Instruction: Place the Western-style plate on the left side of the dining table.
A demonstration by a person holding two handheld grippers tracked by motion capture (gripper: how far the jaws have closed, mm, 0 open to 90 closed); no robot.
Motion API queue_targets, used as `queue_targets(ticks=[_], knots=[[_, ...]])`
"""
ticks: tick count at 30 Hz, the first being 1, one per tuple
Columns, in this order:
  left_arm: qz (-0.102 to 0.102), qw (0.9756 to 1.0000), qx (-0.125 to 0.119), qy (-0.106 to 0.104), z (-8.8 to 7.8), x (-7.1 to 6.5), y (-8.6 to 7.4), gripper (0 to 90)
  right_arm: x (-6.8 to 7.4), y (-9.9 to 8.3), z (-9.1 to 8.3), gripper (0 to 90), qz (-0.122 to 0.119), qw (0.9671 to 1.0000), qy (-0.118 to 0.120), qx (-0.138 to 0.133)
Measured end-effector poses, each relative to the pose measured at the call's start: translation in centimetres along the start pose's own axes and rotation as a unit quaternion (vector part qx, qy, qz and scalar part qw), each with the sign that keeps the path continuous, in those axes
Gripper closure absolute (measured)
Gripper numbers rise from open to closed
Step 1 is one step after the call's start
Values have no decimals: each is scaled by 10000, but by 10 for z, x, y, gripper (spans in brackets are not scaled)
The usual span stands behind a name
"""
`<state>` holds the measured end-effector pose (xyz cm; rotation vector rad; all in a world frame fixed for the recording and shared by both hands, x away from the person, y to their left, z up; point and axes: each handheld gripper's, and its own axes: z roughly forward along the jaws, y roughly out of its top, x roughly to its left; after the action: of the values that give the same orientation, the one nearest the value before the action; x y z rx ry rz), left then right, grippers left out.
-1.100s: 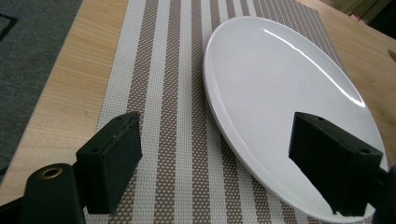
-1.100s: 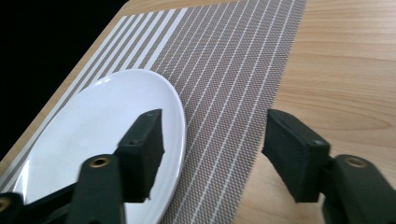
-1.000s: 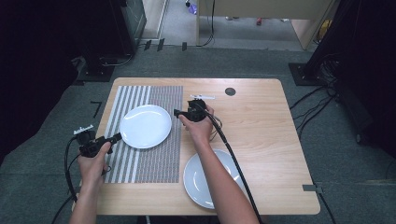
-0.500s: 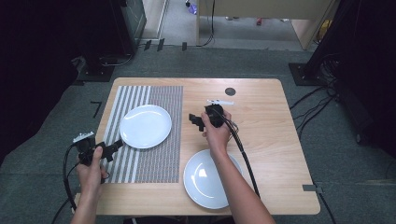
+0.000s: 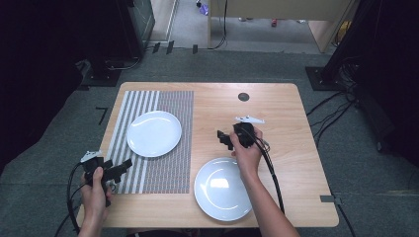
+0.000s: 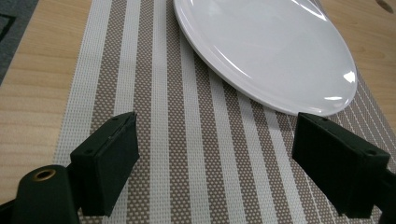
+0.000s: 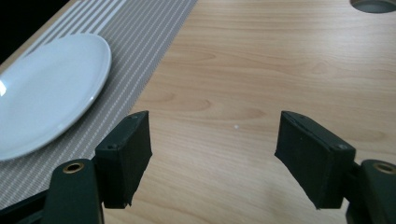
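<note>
A white plate (image 5: 154, 133) lies on the striped placemat (image 5: 163, 170) at the table's left. A second white plate (image 5: 222, 188) rests on bare wood near the front edge. My left gripper (image 5: 122, 168) hovers open over the mat's near left corner, short of the first plate. In the left gripper view the plate (image 6: 266, 51) lies beyond the left gripper (image 6: 215, 172), which holds nothing. My right gripper (image 5: 224, 139) is open above bare wood, just behind the second plate. In the right gripper view the right gripper (image 7: 215, 158) is empty, with the first plate (image 7: 42, 98) off to its left.
A round grommet hole (image 5: 243, 97) sits near the table's far edge (image 5: 207, 84). Cables trail from both grippers toward the person. Bare wood (image 5: 286, 128) spreads across the right half. Dark equipment and cables lie on the floor around the table.
Both grippers have drawn away from the plate on the mat: the right one moved right and toward the person, the left one pulled back to the near left corner.
</note>
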<state>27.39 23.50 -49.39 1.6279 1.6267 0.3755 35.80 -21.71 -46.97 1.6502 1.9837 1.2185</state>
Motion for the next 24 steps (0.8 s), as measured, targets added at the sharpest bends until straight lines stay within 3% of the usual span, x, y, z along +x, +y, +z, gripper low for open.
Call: queue_targets(ticks=[13, 24], knots=[[259, 9996, -65, 79, -11, -6, -19, 149, -36, -30, -40, 252, 96, 9999, -69, -28], [310, 9994, -82, 157, -14, -6, -31, 149, -68, -56, -78, 249, 134, 9995, -227, -172]])
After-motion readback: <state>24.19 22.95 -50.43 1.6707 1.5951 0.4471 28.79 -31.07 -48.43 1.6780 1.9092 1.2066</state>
